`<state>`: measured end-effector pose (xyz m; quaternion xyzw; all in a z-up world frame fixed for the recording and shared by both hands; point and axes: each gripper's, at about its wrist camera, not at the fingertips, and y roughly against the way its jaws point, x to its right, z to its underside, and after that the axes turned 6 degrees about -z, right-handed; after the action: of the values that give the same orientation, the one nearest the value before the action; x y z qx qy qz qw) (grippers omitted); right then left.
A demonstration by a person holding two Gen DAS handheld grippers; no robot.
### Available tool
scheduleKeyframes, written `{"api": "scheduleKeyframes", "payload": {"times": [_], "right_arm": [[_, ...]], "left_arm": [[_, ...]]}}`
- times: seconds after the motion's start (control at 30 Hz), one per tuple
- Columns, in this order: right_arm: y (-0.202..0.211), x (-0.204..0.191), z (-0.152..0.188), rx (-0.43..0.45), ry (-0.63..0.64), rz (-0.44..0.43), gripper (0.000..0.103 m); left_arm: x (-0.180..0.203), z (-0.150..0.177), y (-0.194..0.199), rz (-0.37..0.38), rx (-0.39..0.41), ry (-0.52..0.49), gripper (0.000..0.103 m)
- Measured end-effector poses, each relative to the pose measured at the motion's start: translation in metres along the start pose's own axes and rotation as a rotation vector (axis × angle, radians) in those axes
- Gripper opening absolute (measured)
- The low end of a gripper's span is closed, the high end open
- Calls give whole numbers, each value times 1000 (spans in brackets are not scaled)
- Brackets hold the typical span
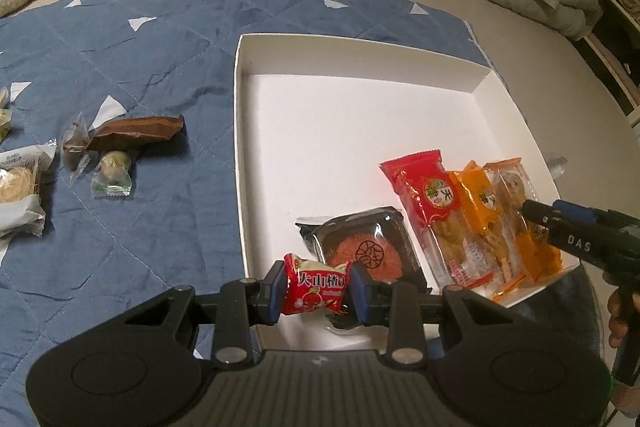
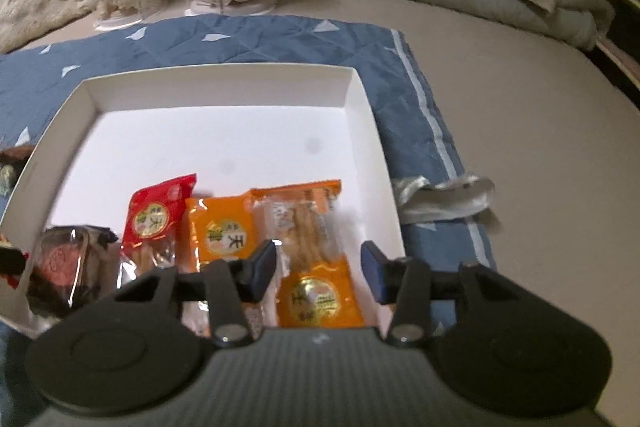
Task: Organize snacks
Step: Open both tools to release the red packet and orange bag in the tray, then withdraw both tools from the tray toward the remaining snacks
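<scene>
While left gripper (image 1: pixel 318 285) clamps red snack (image 1: pixel 316 287), right gripper (image 2: pixel 318 273) released, straddling orange packet (image 2: pixel 316 291).

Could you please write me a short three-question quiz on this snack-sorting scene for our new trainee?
1. True or false: the left tongs are shut on a small red packet.
2. Which of these already lies in the white box? A) the brown bar B) the round cake in its dark tray C) the green-wrapped sweet
3. Fill in: the long packet between the fingers of the right tongs is mainly ____ in colour.

Key: 1 true; 2 B; 3 orange. The pads of the right tongs stand clear of that packet, which rests in the box.
</scene>
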<state>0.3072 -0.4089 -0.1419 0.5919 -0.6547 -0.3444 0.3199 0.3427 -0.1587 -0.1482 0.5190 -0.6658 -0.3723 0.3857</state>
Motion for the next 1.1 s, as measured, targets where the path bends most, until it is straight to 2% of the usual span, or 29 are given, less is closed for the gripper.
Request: {"api": "scheduleKeyframes", "payload": {"times": [0.3, 0.4, 0.57, 0.7, 1.0, 1.1], "right_arm": [[9, 12, 3, -22, -75, -19, 53], [14, 15, 5, -21, -83, -21, 54], [18, 18, 5, -32, -121, -26, 58], [24, 13, 8, -36, -122, -35, 59], [41, 7, 11, -22, -110, -34, 62], [45, 8, 12, -23, -110, -33, 62]], "left_arm": [[-2, 2, 1, -11, -6, 5, 42], [-3, 2, 4, -13, -5, 6, 51], [-3, 5, 9, -5, -8, 12, 56], [0, 8, 16, 3, 0, 1, 70], [-4, 11, 27, 1, 7, 12, 71], [-5, 12, 30, 0, 12, 14, 75]]}}
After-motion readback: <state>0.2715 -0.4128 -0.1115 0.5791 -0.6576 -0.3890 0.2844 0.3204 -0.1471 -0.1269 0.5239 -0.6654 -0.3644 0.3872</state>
